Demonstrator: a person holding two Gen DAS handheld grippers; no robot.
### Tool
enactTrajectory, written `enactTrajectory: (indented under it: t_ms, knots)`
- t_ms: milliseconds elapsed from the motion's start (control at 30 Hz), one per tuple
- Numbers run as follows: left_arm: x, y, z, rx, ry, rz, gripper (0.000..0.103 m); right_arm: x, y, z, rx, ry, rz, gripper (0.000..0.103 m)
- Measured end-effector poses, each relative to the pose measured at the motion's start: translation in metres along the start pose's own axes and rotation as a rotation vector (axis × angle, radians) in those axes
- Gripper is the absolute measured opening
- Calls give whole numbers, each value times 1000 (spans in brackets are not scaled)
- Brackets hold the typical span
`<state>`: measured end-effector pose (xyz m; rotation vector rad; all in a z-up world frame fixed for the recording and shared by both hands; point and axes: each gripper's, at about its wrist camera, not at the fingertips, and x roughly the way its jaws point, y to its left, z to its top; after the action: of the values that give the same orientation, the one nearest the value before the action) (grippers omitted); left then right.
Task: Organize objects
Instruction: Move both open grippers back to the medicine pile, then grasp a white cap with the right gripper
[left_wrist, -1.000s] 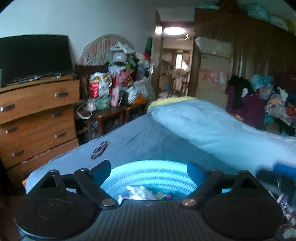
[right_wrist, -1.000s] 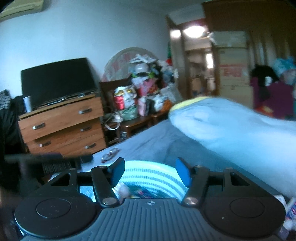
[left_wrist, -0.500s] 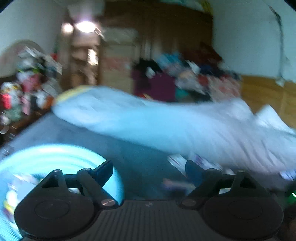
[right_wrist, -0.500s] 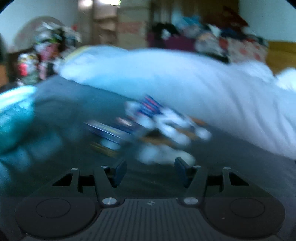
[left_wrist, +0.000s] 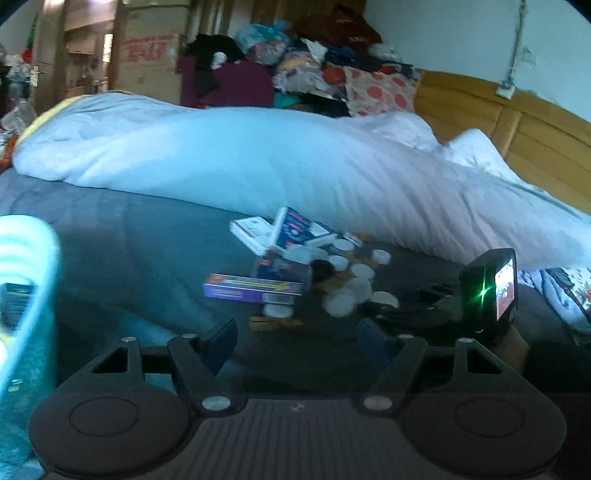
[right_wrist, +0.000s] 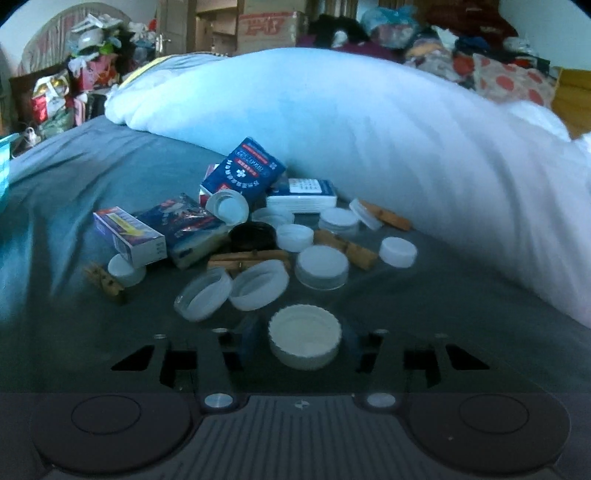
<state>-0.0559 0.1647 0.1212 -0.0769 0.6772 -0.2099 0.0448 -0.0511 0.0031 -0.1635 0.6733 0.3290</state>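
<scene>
1. While the right gripper (right_wrist: 303, 341) points down at the grey-blue bed (right_wrist: 92, 177), a white ribbed plastic bottle cap (right_wrist: 304, 334) lies open side up on the sheet between its fingers (right_wrist: 253, 341).
2. Those fingers have just been closing in on the cap and stand right at its two sides. They are blurred, so I cannot tell whether they already squeeze it.
3. The left gripper (left_wrist: 297, 332) is released. Its fingers (left_wrist: 221, 339) have just been closing somewhat but stand well apart, with only bare sheet between them.
4. Just beyond the ribbed cap lies a loose heap. It holds more white plastic caps (right_wrist: 321, 266), some of them upside down, and one round black cap (right_wrist: 253, 236). Among them are wooden clothes pegs (right_wrist: 247, 258), blue tissue packs (right_wrist: 243, 170) and a long purple-and-white carton (right_wrist: 129, 230).
5. One tissue pack leans tilted on the others, and the carton rests partly on a small white cap.
6. A puffy white duvet (right_wrist: 369, 129) runs across the bed right behind the heap.
7. At the left edge of the left wrist view stands a light-blue striped basket (left_wrist: 26, 254), well apart from the heap.
</scene>
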Motion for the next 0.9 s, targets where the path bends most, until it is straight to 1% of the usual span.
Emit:
enactTrajectory:
  t_ms: [67, 133, 200, 267, 333, 367, 433, 467, 500, 567, 600, 767, 833, 867, 900]
  knots:
    - [18, -11, 0, 11, 15, -17, 71, -10, -5, -5, 42, -7, 1, 42]
    - [47, -23, 0, 20, 34, -40, 67, -29, -16, -12, 104, -25, -2, 42]
    - [72, -35, -2, 29, 50, -56, 60, -52, -27, -24, 180, -42, 1, 42]
    - [103, -49, -4, 42, 67, -53, 55, -68, -36, -38, 238, -40, -6, 42]
    - [128, -61, -8, 71, 76, -36, 54, -74, -41, -48, 269, -31, -14, 42]
    - [139, -67, -10, 94, 71, -14, 54, -75, -44, -51, 284, -26, -17, 42]
    - [154, -77, -16, 143, 61, 68, 53, -71, -47, -53, 299, -26, -21, 42]
    - [162, -79, -17, 148, 67, 88, 53, -69, -48, -53, 307, -27, -21, 42]
    - [170, -81, -20, 139, 78, 88, 53, -67, -49, -54, 315, -24, -17, 42]
    - [180, -87, -24, 139, 84, 101, 54, -63, -49, -55, 317, -24, -18, 42]
    - [183, -89, -25, 137, 75, 103, 54, -63, -48, -56, 311, -26, -20, 42]
    - [195, -100, -22, 125, 54, 94, 54, -60, -48, -57, 310, -30, -16, 42]
    - [198, -102, -22, 133, 55, 89, 48, -59, -49, -57, 311, -32, -15, 42]
    - [198, -103, -22, 134, 56, 79, 42, -59, -49, -57, 312, -32, -14, 42]
    - [197, -106, -21, 139, 54, 85, 42, -58, -49, -56, 312, -33, -13, 42]
